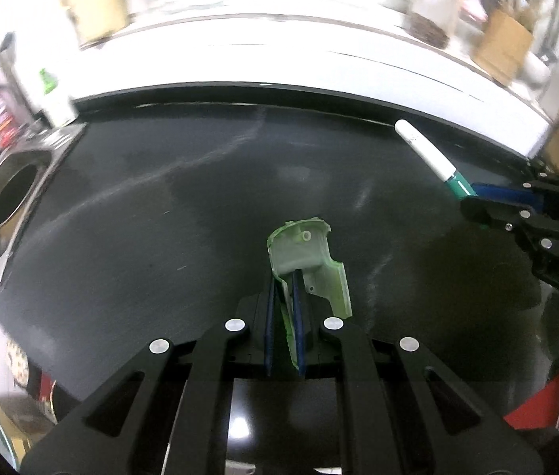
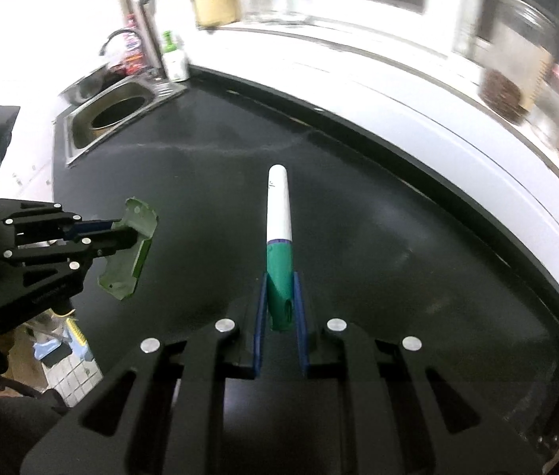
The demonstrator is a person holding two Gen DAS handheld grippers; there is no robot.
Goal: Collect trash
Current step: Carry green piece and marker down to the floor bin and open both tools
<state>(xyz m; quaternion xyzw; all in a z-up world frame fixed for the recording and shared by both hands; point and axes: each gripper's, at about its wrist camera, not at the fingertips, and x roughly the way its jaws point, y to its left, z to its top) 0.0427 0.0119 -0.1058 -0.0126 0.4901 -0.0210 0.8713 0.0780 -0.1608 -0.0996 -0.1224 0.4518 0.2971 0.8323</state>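
Two tools, one piece of trash in each. The left tool [image 1: 284, 301] is clamped on one broken green plastic shell [image 1: 307, 253], which sticks out ahead of its tips. The right tool [image 2: 280, 297] pinches one white-and-green pen [image 2: 278, 213] by its green end. Both are above the black tabletop [image 1: 160, 217]; one square sink [image 1: 14, 202] lies far left.

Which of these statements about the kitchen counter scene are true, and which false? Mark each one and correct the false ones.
1. The left gripper holds a green plastic shell. True.
2. The right gripper is open. False: it is shut on a pen.
3. The pen is white and teal. True.
4. The shell lies on the counter. False: it is gripped above it.
5. The round hole is right of the pen. False: left.
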